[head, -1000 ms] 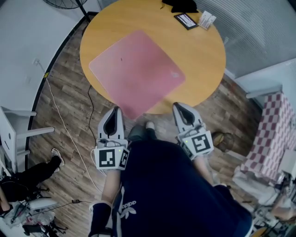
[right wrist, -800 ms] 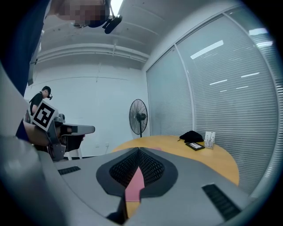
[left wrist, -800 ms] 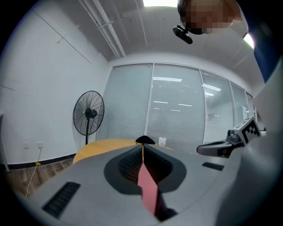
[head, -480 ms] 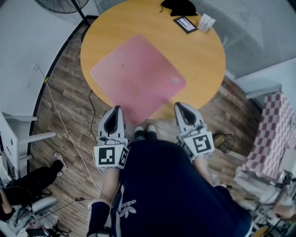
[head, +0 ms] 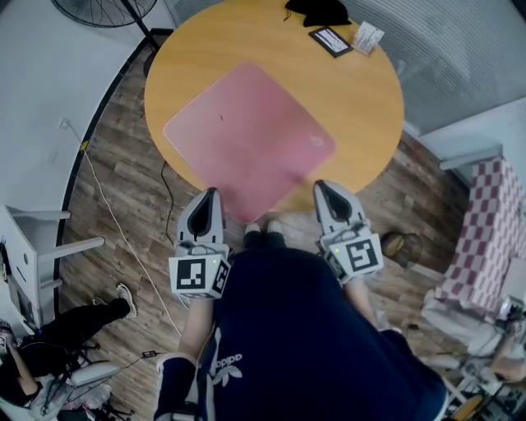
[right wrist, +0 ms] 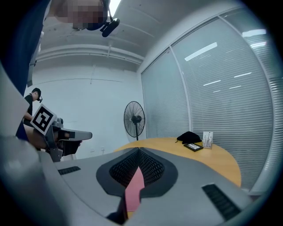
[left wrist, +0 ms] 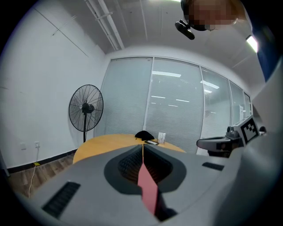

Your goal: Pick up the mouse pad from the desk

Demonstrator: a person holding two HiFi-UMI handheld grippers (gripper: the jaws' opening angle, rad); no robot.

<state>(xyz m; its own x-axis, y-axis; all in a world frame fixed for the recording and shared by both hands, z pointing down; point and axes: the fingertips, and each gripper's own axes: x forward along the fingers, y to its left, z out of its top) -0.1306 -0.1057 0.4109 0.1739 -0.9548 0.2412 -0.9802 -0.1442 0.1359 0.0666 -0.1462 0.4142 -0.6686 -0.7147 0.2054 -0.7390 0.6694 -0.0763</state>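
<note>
A pink mouse pad (head: 246, 136) lies flat on the round wooden table (head: 362, 90), its near corner hanging over the table's edge. My left gripper (head: 207, 193) is just short of the pad's near-left edge, jaws shut with nothing in them. My right gripper (head: 320, 186) is level with it, off the pad's near-right edge, and also shut. In the left gripper view the jaws meet at the tip (left wrist: 143, 145), with a strip of the pink pad (left wrist: 147, 185) showing through the slit below. The right gripper view shows the same at its tip (right wrist: 139, 150), over the pink pad (right wrist: 134, 190).
At the table's far side lie a black cloth (head: 316, 10), a dark flat card (head: 330, 39) and a small white box (head: 367, 34). A standing fan (head: 103, 8) is beyond the table. A checkered cloth (head: 485, 230) is at right, a floor cable (head: 107, 205) at left.
Both grippers have edged slightly closer to the table's near edge, still shut. The pad has not moved on the table. The person at lower left has shifted.
</note>
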